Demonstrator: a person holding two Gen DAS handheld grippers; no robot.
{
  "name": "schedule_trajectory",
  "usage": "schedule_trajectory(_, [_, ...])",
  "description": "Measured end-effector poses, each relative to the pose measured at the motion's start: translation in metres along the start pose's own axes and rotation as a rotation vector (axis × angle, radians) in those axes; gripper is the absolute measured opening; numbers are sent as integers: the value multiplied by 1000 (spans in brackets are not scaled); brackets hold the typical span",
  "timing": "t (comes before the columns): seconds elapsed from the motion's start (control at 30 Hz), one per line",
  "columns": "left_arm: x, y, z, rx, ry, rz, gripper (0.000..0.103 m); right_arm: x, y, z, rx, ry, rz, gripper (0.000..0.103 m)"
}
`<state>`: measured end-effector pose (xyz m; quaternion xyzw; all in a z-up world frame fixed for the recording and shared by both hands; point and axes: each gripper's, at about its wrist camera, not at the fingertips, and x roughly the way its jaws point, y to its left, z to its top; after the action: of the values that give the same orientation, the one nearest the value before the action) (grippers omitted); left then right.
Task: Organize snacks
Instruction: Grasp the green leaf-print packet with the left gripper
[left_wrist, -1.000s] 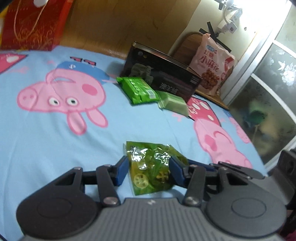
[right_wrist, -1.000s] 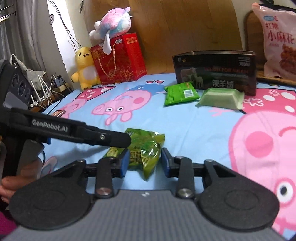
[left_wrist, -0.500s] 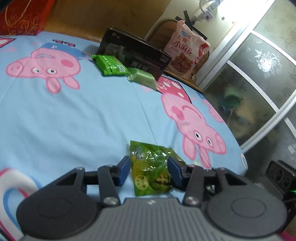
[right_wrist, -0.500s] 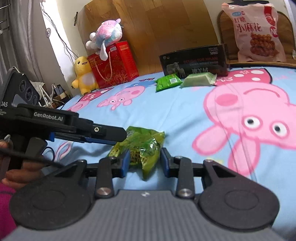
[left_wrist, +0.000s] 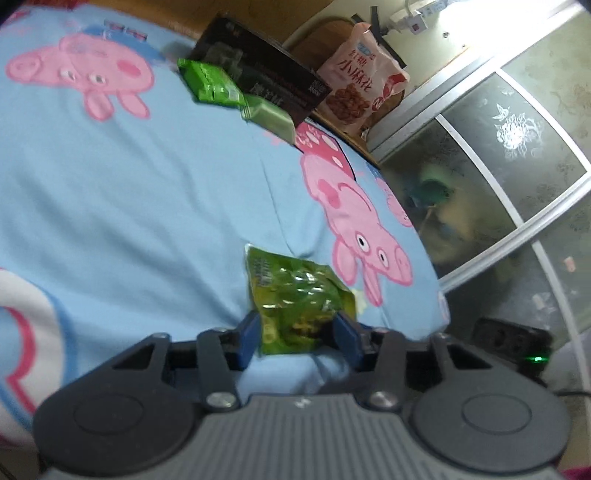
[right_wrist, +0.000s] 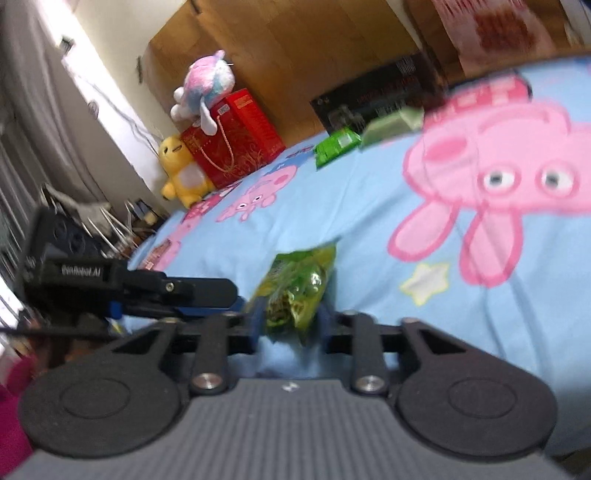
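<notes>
— What does the left wrist view show?

— The left claw (left_wrist: 297, 338) has just been closing, and its blue pads now press both sides of a crinkly green transparent snack bag (left_wrist: 295, 299). The bag lies on the light-blue bed sheet printed with pink cartoon pigs (left_wrist: 147, 206), its near end pinched between the pads.

— And farther back?

— A bright green flat snack packet (left_wrist: 207, 81) and a pale green wrapped block (left_wrist: 271, 118) lie touching each other, just in front of a long black cardboard box (left_wrist: 266, 74). Behind the box a pink-and-white bag of fried dough twists (left_wrist: 360, 77) stands upright. Frosted sliding glass doors (left_wrist: 517, 155) are on the right.

— Now the right wrist view?

— It is blurred. The right claw (right_wrist: 291, 321) has also just been closing on that bag (right_wrist: 301, 284), which sits squeezed between its blue pads. The left claw's black arm (right_wrist: 177, 290) reaches in from the left, its tip just beside the bag.

— Anything else?

— A red gift bag with gold print (right_wrist: 236, 140) stands at the head of the bed, a pastel plush toy (right_wrist: 207, 83) on top of it and a yellow plush toy (right_wrist: 181, 170) leaning beside it.
</notes>
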<state>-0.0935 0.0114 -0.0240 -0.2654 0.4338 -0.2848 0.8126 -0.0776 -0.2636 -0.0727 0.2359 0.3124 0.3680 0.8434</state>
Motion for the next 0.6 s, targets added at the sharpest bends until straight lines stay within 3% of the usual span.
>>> schedule_trajectory(0.1, [6, 4, 2, -31, 25, -45, 2, -2, -3, 1, 34, -2, 20, 21])
schedule_trajectory(0.13, [9, 6, 2, -56, 45, -90, 2, -2, -2, 1, 26, 0, 23, 21])
schedule_trajectory(0.2, [11, 4, 3, -51, 46, -75, 2, 1, -2, 3, 37, 12, 33, 20])
schedule_trajectory(0.37, [2, 6, 12, -49, -1, -39, 4, -1, -34, 14, 270, -10, 144, 19])
schedule_trajectory(0.4, [-2, 8, 14, -53, -18, -19, 11, -3, -38, 14, 308, -18, 161, 19])
schedule_trajectory(0.5, [-14, 17, 21, -97, -63, -12, 50, -7, -52, 15, 414, -36, 212, 19])
schedule_trajectory(0.6, [-18, 26, 26, -138, -67, -52, 53, -9, -54, 16, 476, -44, 260, 19])
